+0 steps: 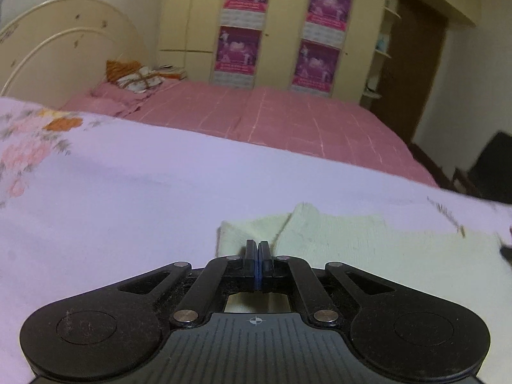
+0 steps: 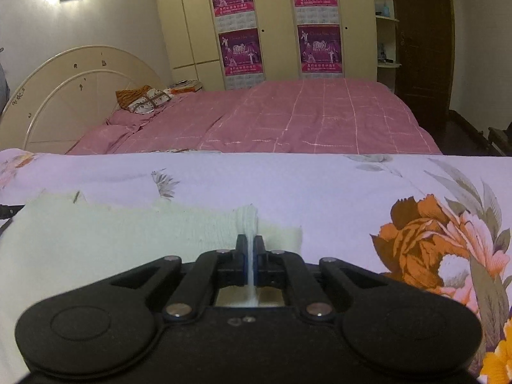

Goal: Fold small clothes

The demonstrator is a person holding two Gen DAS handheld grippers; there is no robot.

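- Right gripper (image 2: 251, 243) pinched a ridge of the pale green garment (image 2: 128, 230).
- Left gripper (image 1: 258, 248) sat pressed together at its edge (grip unclear).
- Next, probably: lift both corners together and fold across.

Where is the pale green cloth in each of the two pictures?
Left wrist view: pale green cloth lies lower centre to right, pinched at its left corner by the left gripper.
Right wrist view: cloth lies lower left to centre; the right gripper pinches a fold.
Shared landmark: pink bed.

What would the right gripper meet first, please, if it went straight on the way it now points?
Probably the pale green cloth pinched in the right gripper, then the floral sheet beneath; depth is unclear.
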